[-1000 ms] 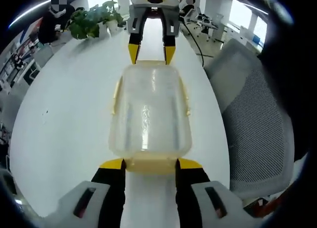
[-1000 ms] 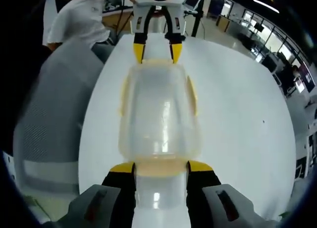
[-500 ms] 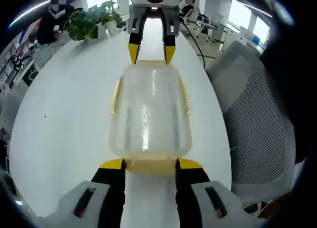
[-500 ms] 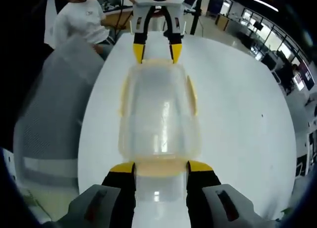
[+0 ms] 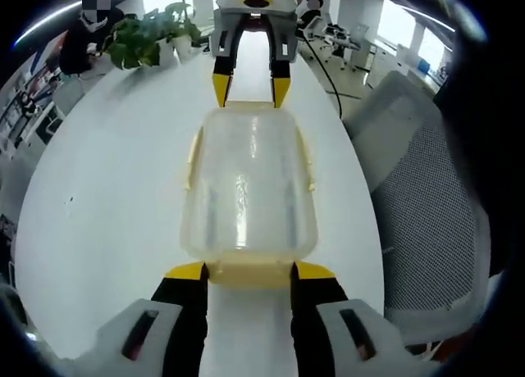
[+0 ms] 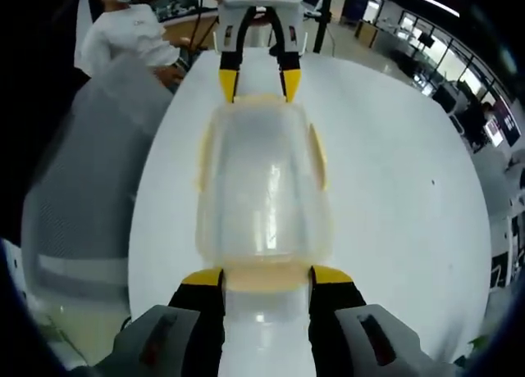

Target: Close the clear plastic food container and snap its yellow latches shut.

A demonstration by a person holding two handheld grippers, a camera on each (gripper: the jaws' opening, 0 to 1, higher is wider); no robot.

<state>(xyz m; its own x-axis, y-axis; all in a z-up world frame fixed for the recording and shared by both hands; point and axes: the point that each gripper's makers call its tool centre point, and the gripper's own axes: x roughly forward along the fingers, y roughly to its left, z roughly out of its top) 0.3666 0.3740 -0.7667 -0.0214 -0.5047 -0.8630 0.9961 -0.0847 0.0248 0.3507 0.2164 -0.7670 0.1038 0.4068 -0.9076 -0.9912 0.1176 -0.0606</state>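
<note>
The clear plastic container [image 5: 248, 180] lies lengthwise on the white table [image 5: 107, 205] with its lid on. A yellow side latch [image 5: 190, 154] runs along each long edge. My left gripper [image 5: 250, 270] has its jaws on both sides of the near yellow end latch [image 5: 250, 275], touching it. My right gripper [image 5: 250, 90] faces it and closes the same way on the far end. In the right gripper view the container [image 6: 264, 180] runs from my right gripper [image 6: 259, 276] to the left gripper [image 6: 253, 86], with a side latch [image 6: 318, 156] on each flank.
A grey mesh chair [image 5: 426, 197] stands against the table's right edge, and is seen again as the chair [image 6: 82, 197]. Potted plants [image 5: 148, 34] and a black cable [image 5: 326, 65] lie at the far end. A person in a white shirt [image 6: 131, 34] sits beyond.
</note>
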